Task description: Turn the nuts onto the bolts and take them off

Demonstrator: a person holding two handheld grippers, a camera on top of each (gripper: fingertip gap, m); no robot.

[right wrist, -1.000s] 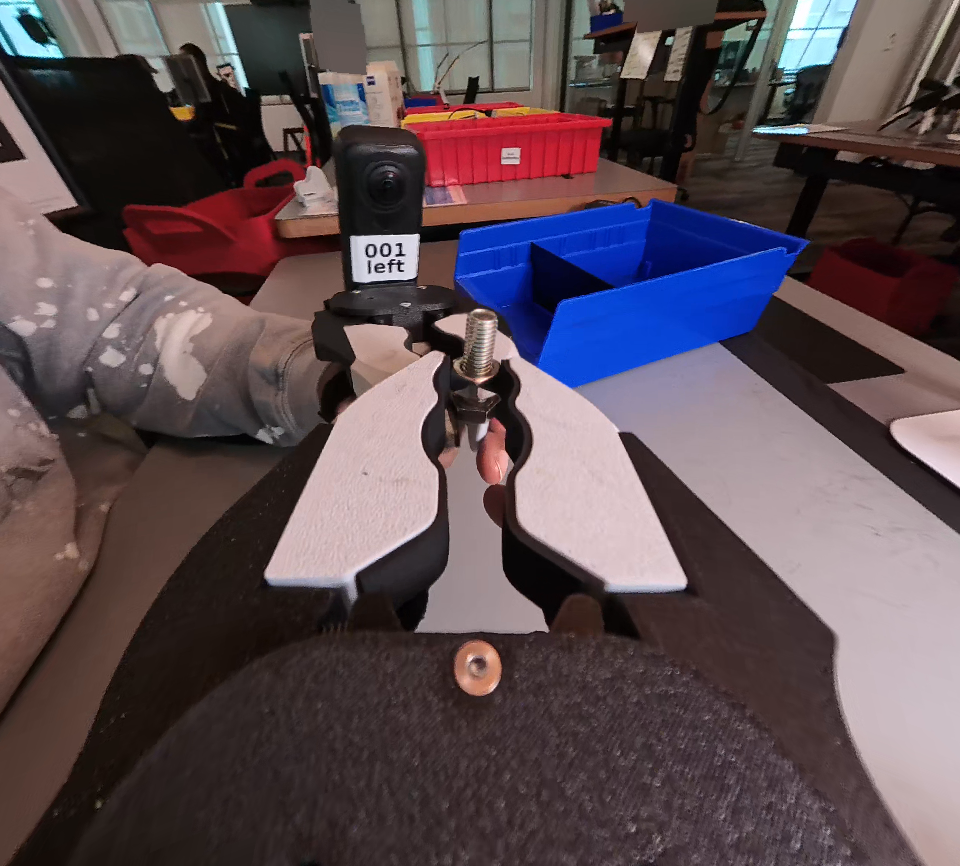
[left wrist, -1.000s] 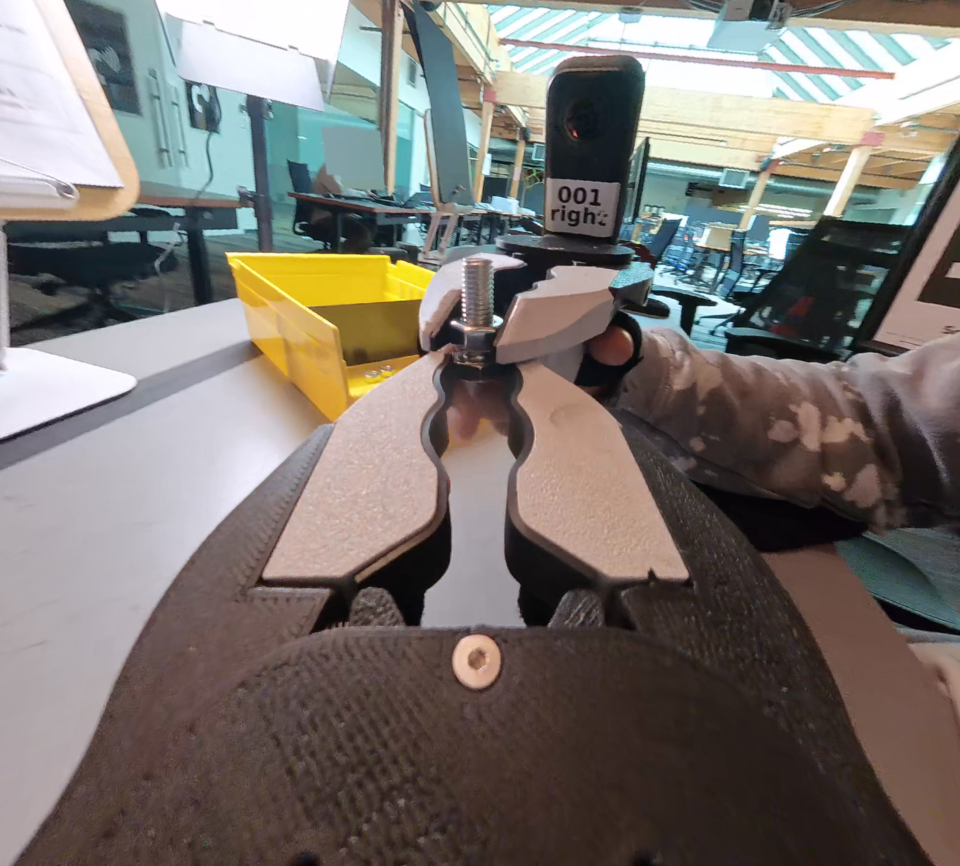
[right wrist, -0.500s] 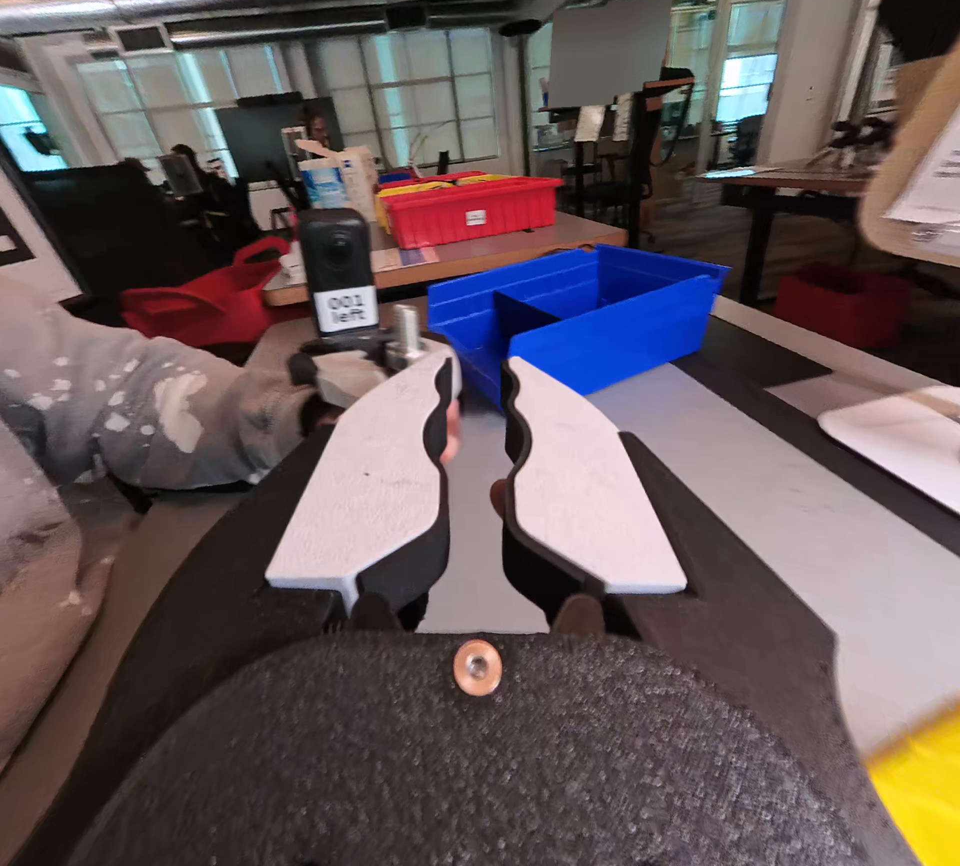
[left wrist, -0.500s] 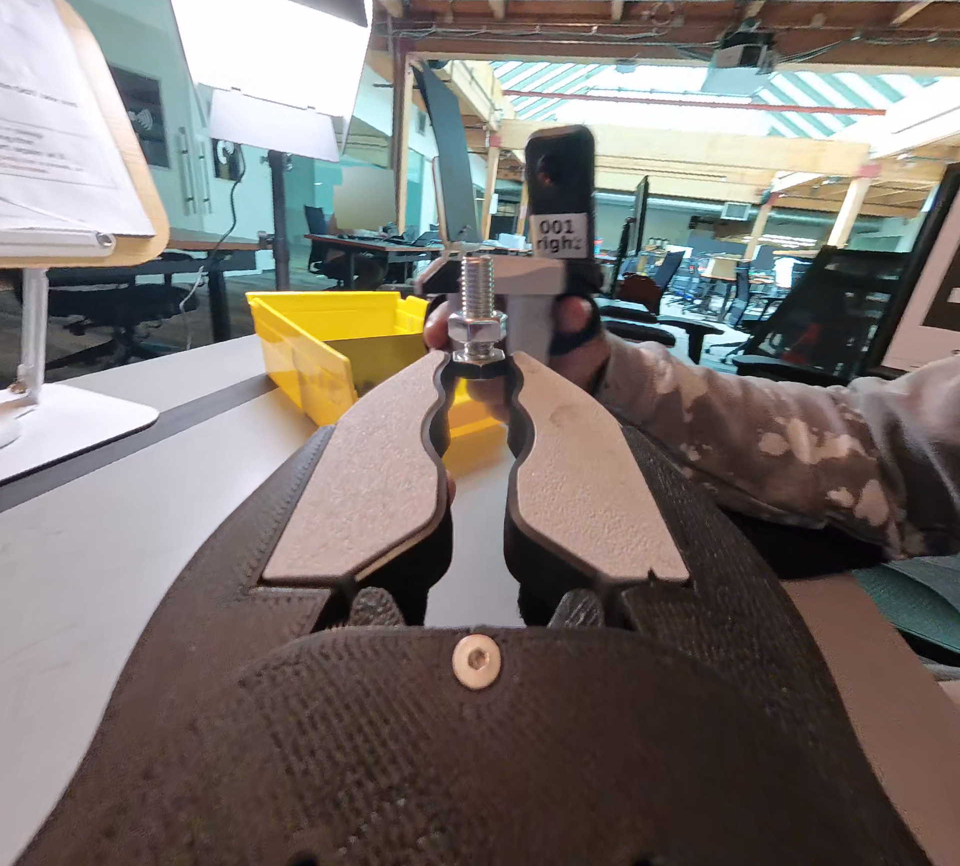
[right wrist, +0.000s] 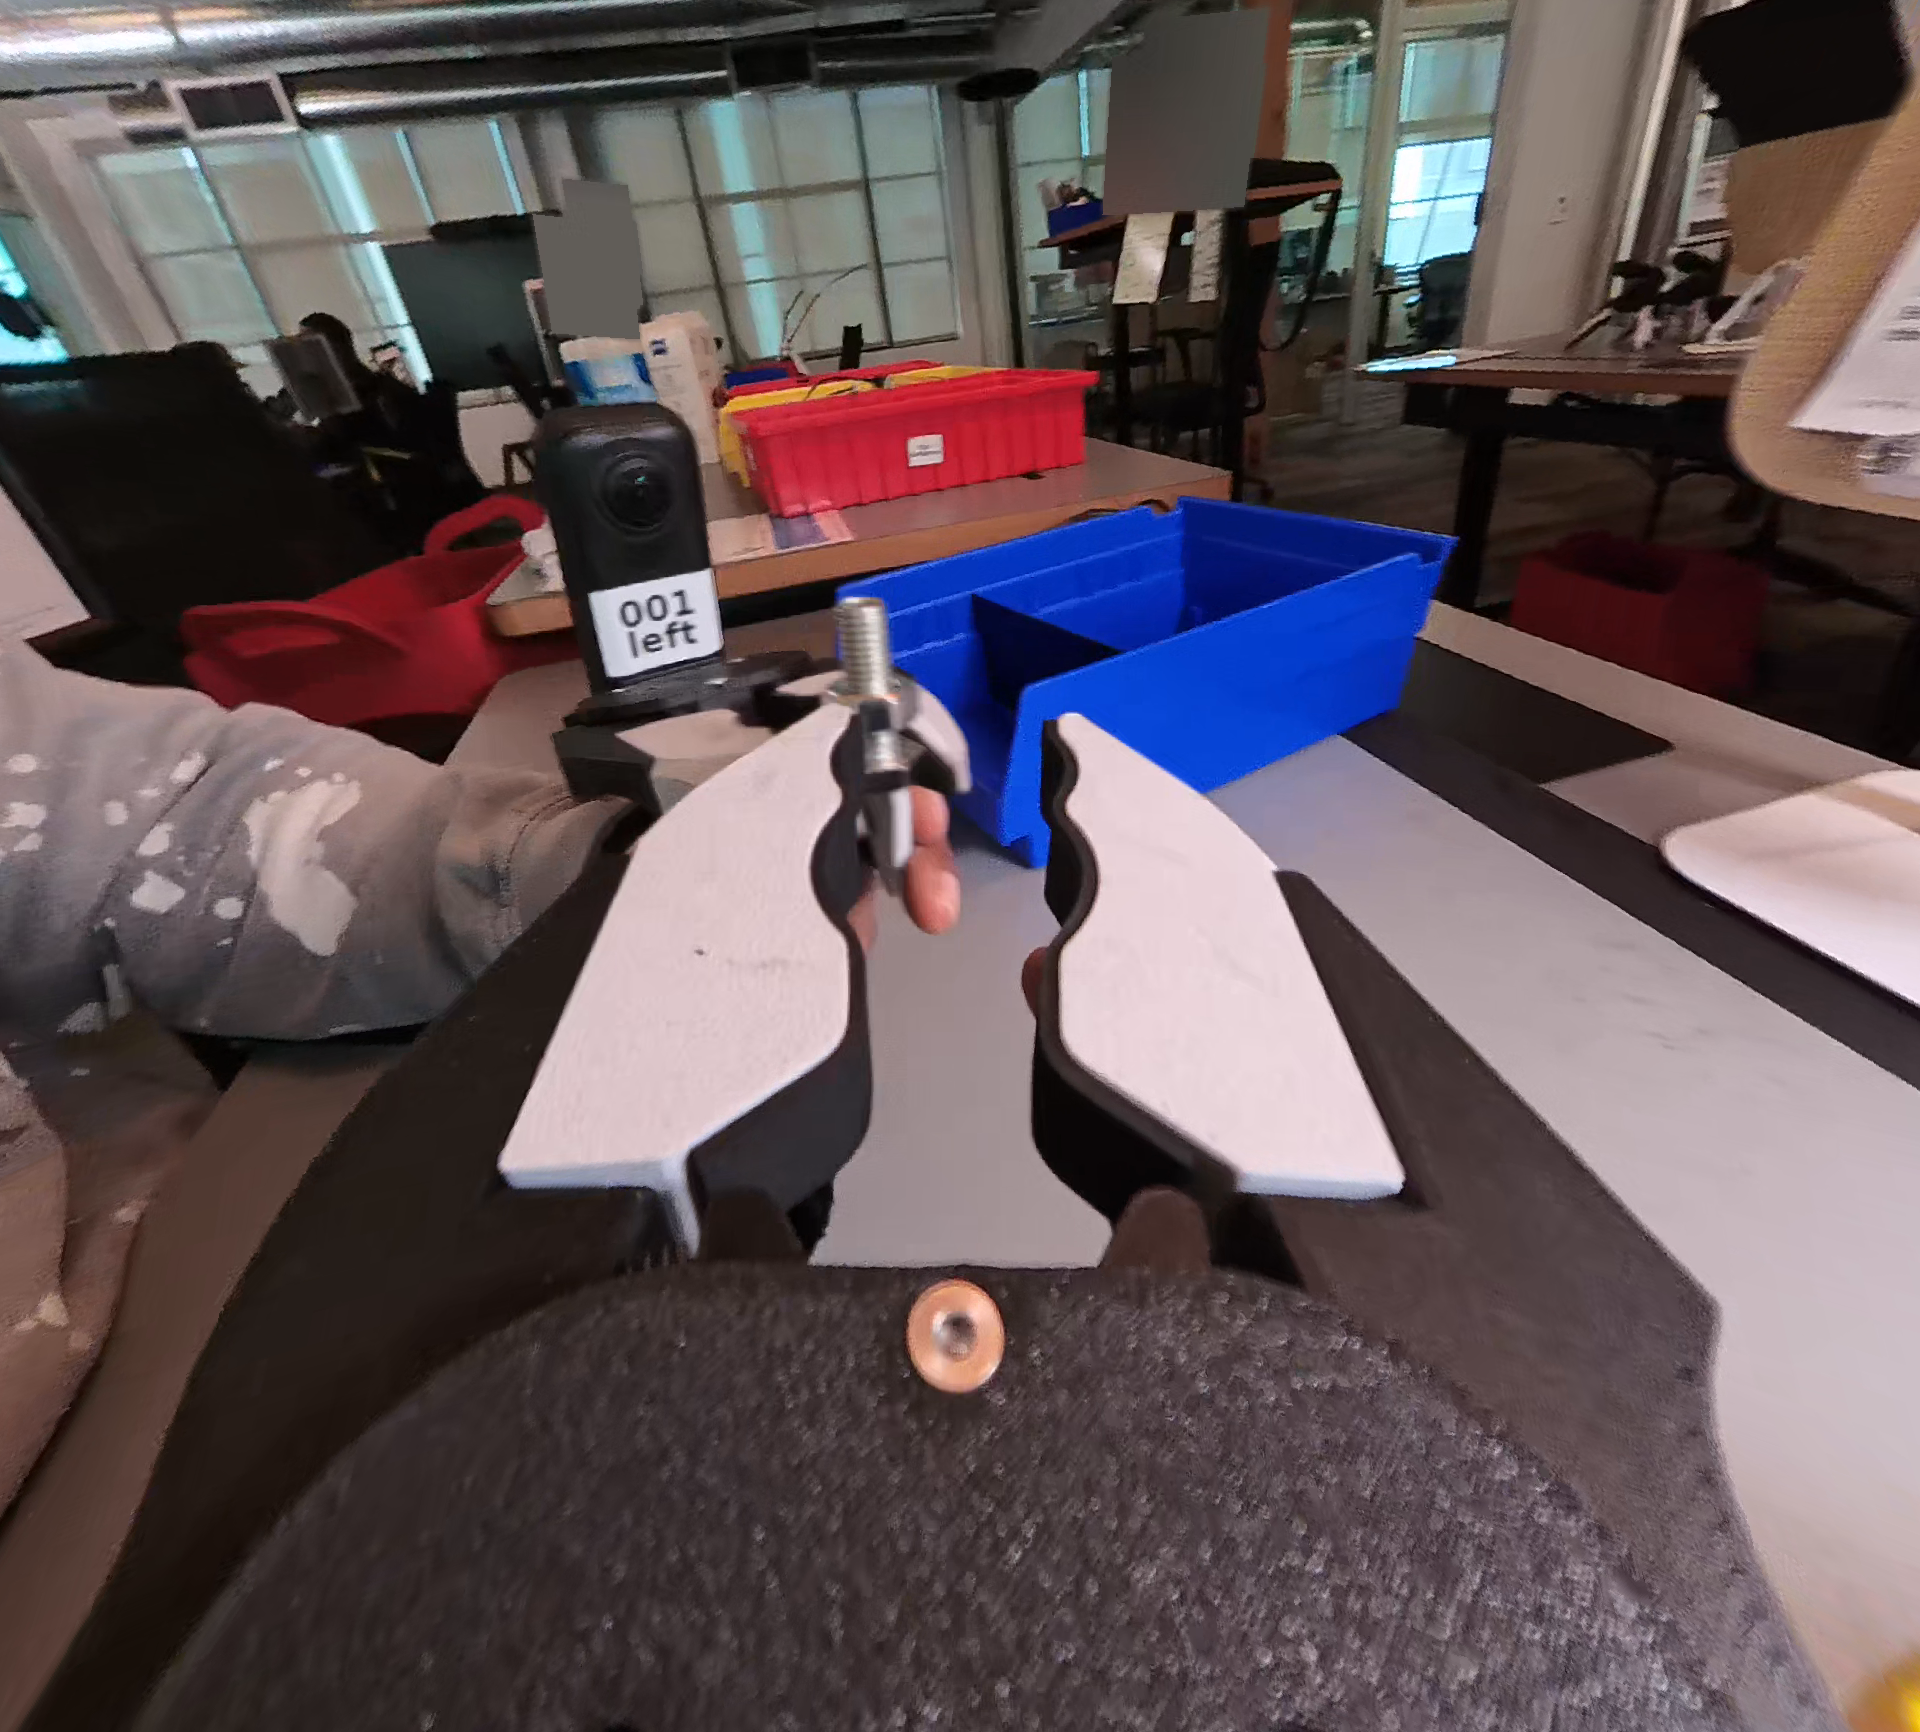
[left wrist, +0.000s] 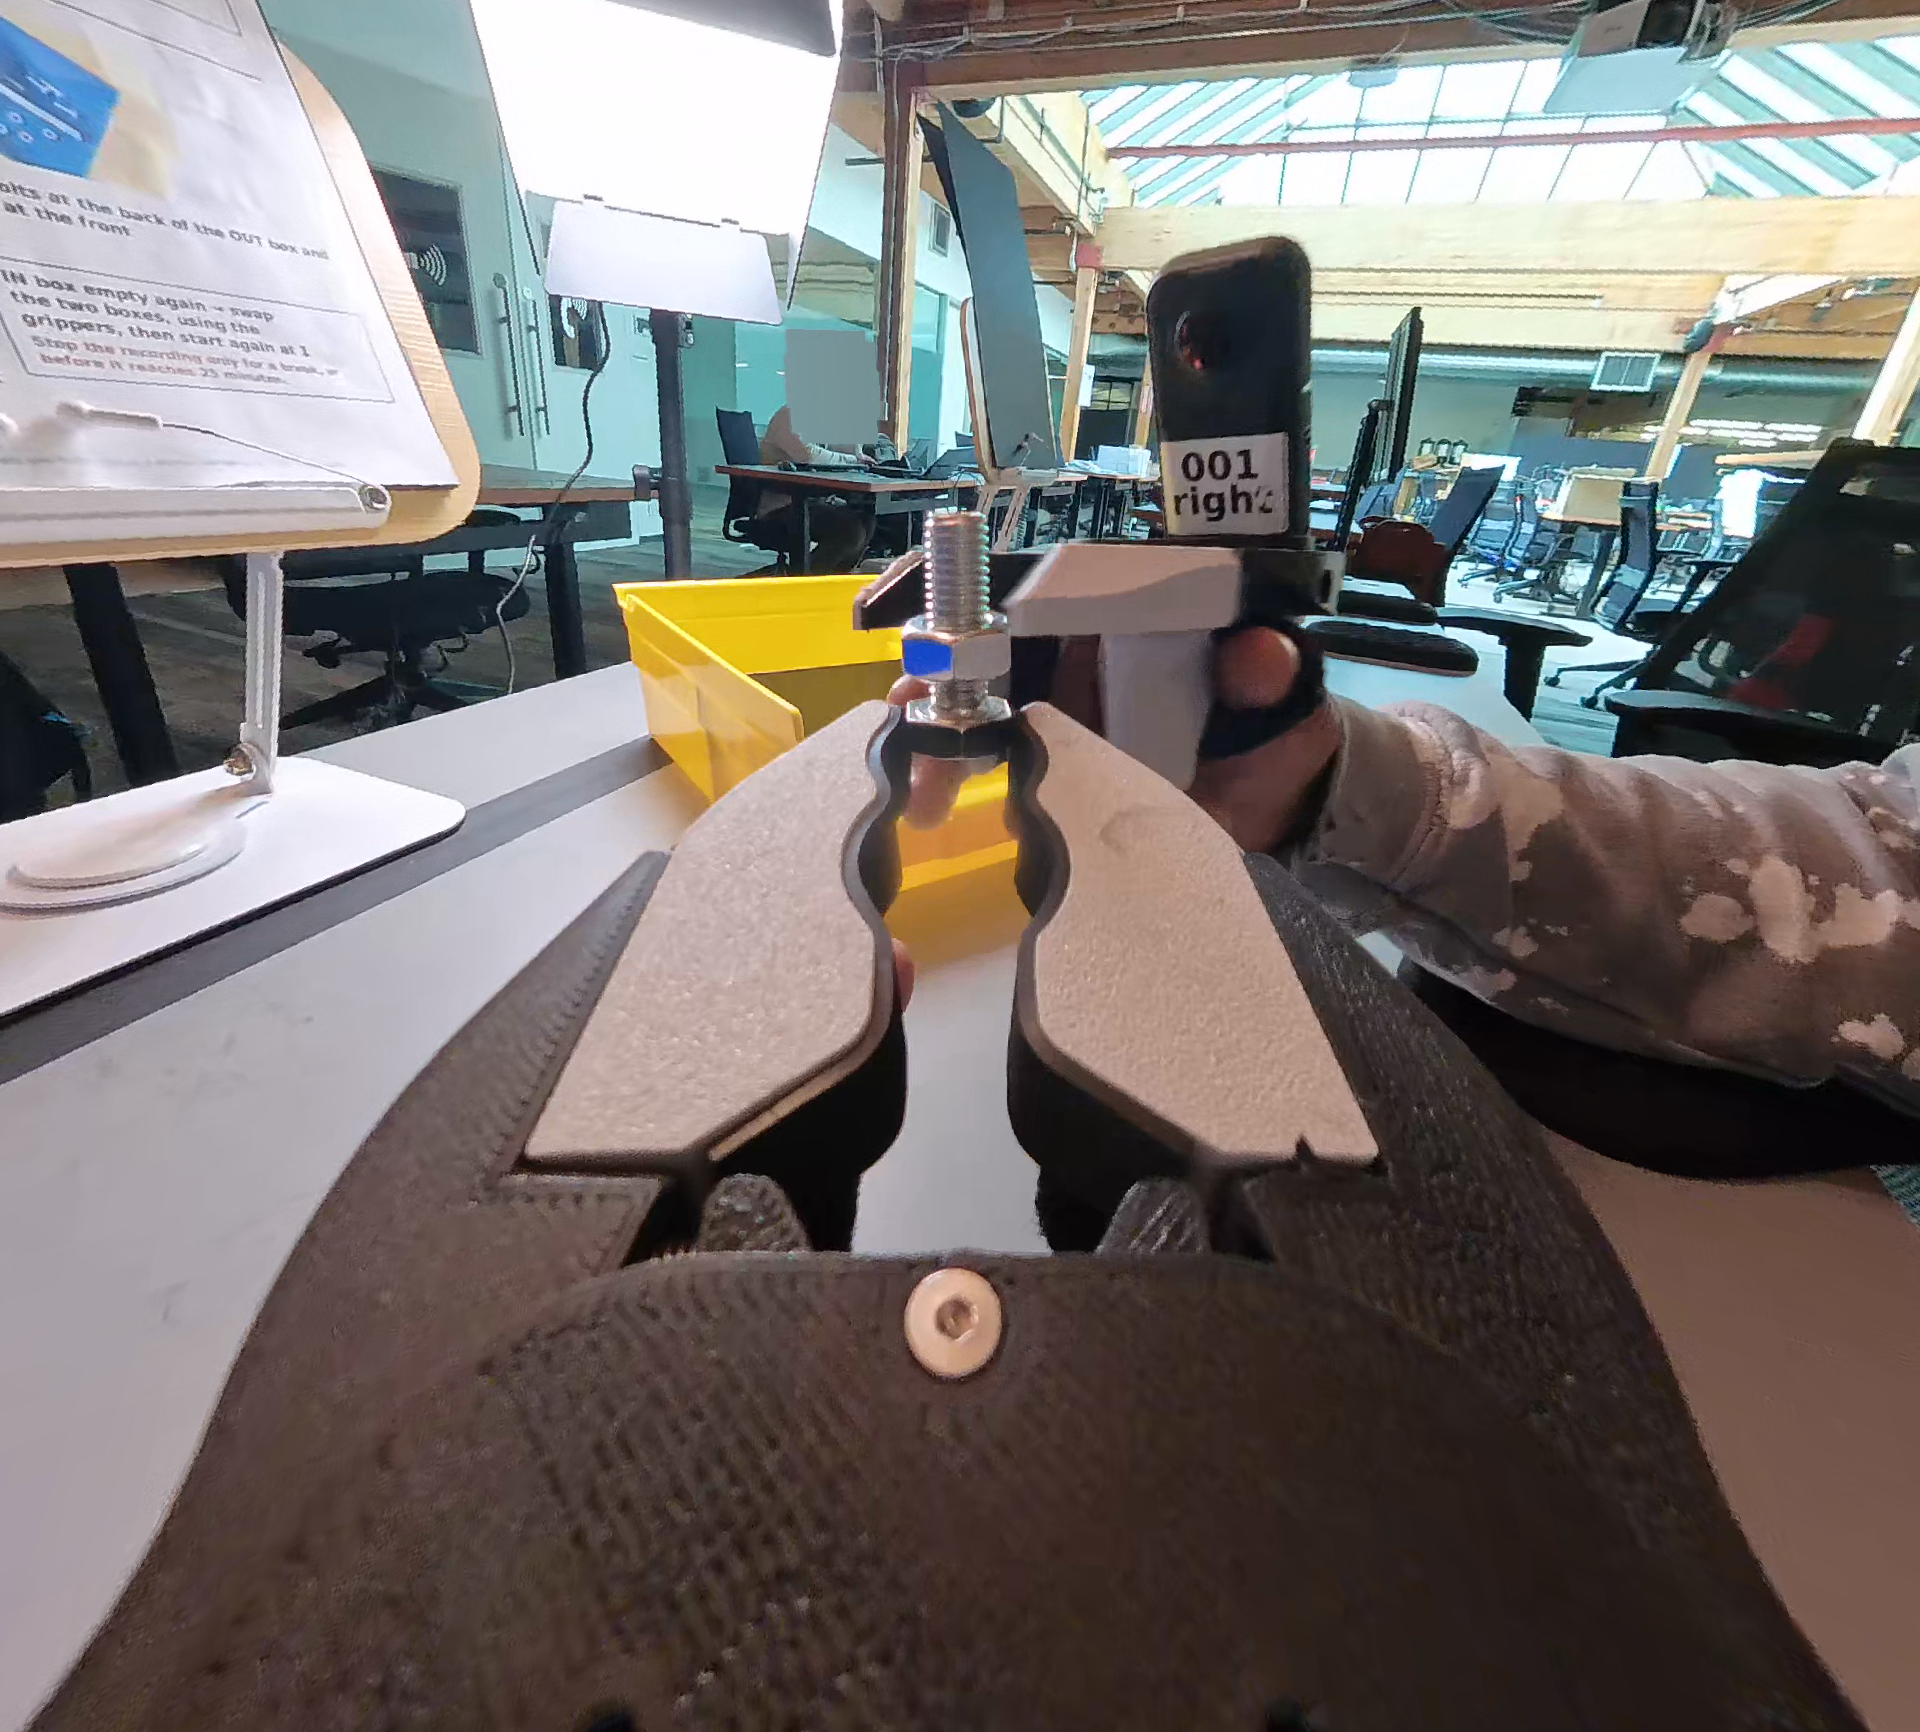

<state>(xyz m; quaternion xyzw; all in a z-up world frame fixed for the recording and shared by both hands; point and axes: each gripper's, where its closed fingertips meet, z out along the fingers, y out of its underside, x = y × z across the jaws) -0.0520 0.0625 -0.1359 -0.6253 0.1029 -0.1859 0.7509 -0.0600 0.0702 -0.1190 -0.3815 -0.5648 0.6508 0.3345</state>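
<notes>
A steel bolt [left wrist: 956,565] stands upright with its threads up. My left gripper [left wrist: 954,732] is shut on the bolt's head. A hex nut [left wrist: 951,656] sits on the threads a little above the head. My right gripper [right wrist: 951,737] is open and holds nothing. In the right wrist view the bolt [right wrist: 862,638] and nut [right wrist: 878,695] stand just beyond its left fingertip, left of the gap. In the left wrist view the right gripper's fingers [left wrist: 1122,586] lie level with the threads just above the nut, one on each side.
A yellow bin [left wrist: 727,643] stands on the grey table [left wrist: 260,1111] behind the bolt. A divided blue bin [right wrist: 1195,633] stands ahead of the right gripper. A clipboard stand's white base [left wrist: 208,830] sits to the left. A person's speckled sleeve [left wrist: 1610,903] reaches in from the right. The tips of both grippers are at nearly the same place.
The right gripper was shut on the nut, let go, opened and swung away, and is now back beside the bolt. The nut sits higher on the threads. The left gripper kept its hold.
</notes>
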